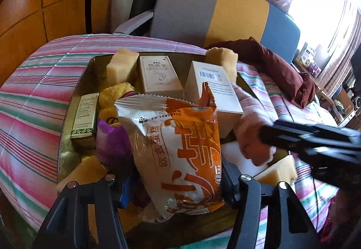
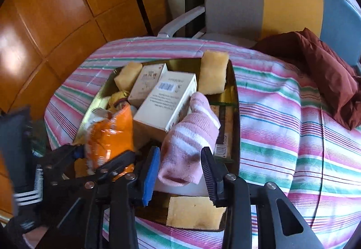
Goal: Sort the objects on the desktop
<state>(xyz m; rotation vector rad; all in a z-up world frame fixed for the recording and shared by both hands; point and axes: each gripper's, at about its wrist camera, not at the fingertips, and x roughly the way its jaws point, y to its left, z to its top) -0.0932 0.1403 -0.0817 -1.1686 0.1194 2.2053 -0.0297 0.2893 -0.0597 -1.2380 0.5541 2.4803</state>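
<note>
My left gripper (image 1: 173, 179) is shut on an orange and white snack bag (image 1: 178, 147), held over a gold-lined tray (image 1: 74, 100); the gripper and bag (image 2: 110, 136) also show at the left of the right wrist view. My right gripper (image 2: 180, 161) is open, its fingers either side of the cuff of a pink striped sock (image 2: 191, 134) that lies on a white box (image 2: 164, 102). In the left wrist view the right gripper (image 1: 266, 136) reaches in from the right onto the sock (image 1: 252, 122). I cannot tell whether its pads touch the sock.
The tray holds a beige box (image 1: 160, 75), a small green box (image 1: 84, 116), a yellow cloth (image 1: 115, 97), a purple packet (image 1: 112, 143) and yellow sponges (image 2: 213, 73) at its corners. It sits on a striped cloth (image 2: 282, 118). A maroon cloth (image 2: 327, 75) lies right; a chair (image 2: 248, 1) stands behind.
</note>
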